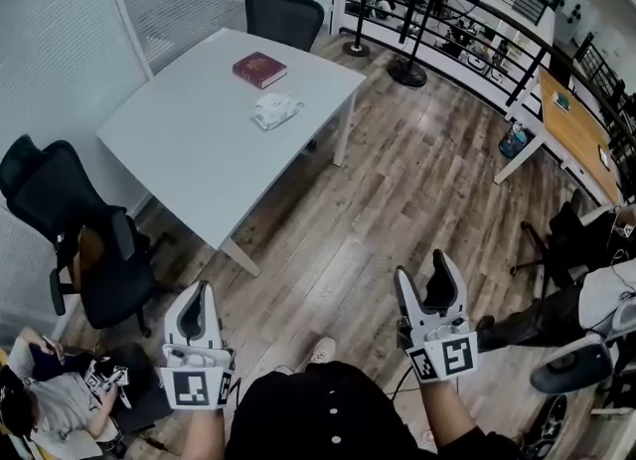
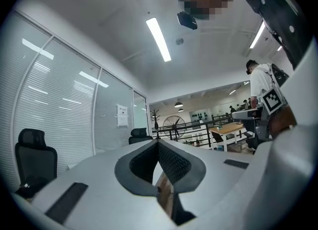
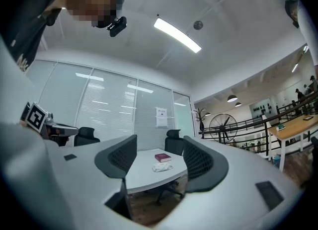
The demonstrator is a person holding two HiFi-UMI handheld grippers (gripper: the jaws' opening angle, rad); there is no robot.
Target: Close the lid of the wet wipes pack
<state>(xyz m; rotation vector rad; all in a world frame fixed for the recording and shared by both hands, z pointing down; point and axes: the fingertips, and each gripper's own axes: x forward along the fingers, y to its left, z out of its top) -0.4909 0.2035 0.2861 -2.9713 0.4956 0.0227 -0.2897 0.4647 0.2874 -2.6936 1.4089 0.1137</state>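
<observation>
Left gripper (image 1: 197, 294): jaws together, empty | right gripper (image 1: 425, 271): jaws apart, empty | risk: unbraced wet wipes pack (image 1: 275, 109) may skid when pressed closed.

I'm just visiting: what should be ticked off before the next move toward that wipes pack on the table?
1. Target found: ok, wipes pack lies on the white table beside the red book.
2. Pack within reach: not ok, the table stands well ahead of both tools.
3. Right tool ready: ok, jaws apart, nothing between.
4. Left tool ready: not ok, jaws together, empty.
5. Pack open or closed: cannot tell, too small to see.
</observation>
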